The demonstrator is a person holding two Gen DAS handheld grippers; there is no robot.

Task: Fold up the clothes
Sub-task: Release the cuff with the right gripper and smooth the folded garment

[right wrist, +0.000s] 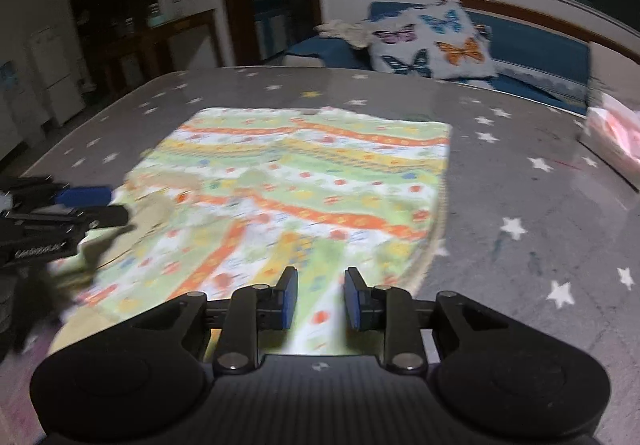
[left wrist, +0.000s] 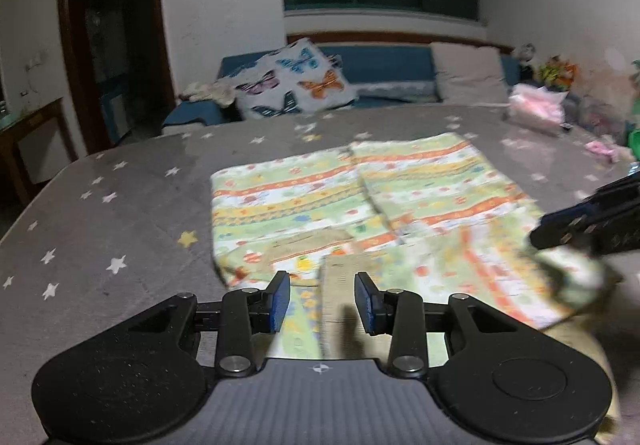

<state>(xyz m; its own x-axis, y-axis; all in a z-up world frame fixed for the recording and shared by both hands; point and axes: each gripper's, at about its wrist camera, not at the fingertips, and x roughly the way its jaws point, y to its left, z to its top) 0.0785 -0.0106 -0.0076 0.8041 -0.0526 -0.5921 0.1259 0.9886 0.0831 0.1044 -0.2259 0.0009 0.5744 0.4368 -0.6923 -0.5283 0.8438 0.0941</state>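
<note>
A garment (left wrist: 320,197) with green, orange and yellow striped print lies spread on the grey star-patterned surface (left wrist: 120,205). Its near part is folded over, showing a beige waistband (left wrist: 308,243). My left gripper (left wrist: 322,297) is open just above the near edge, fabric showing between its blue pads (left wrist: 282,301). My right gripper (left wrist: 540,235) comes in from the right, above a bunched corner (left wrist: 572,277). In the right wrist view the garment (right wrist: 312,173) fills the middle; my right gripper (right wrist: 320,297) is open over its near edge, and my left gripper (right wrist: 116,205) stands at its rumpled left edge.
A butterfly cushion (left wrist: 296,81) leans on a blue sofa (left wrist: 380,65) behind the surface. A pink bag (left wrist: 536,105) and small items sit at the far right. A wooden door (left wrist: 108,37) and a cabinet (right wrist: 120,5) stand to the left.
</note>
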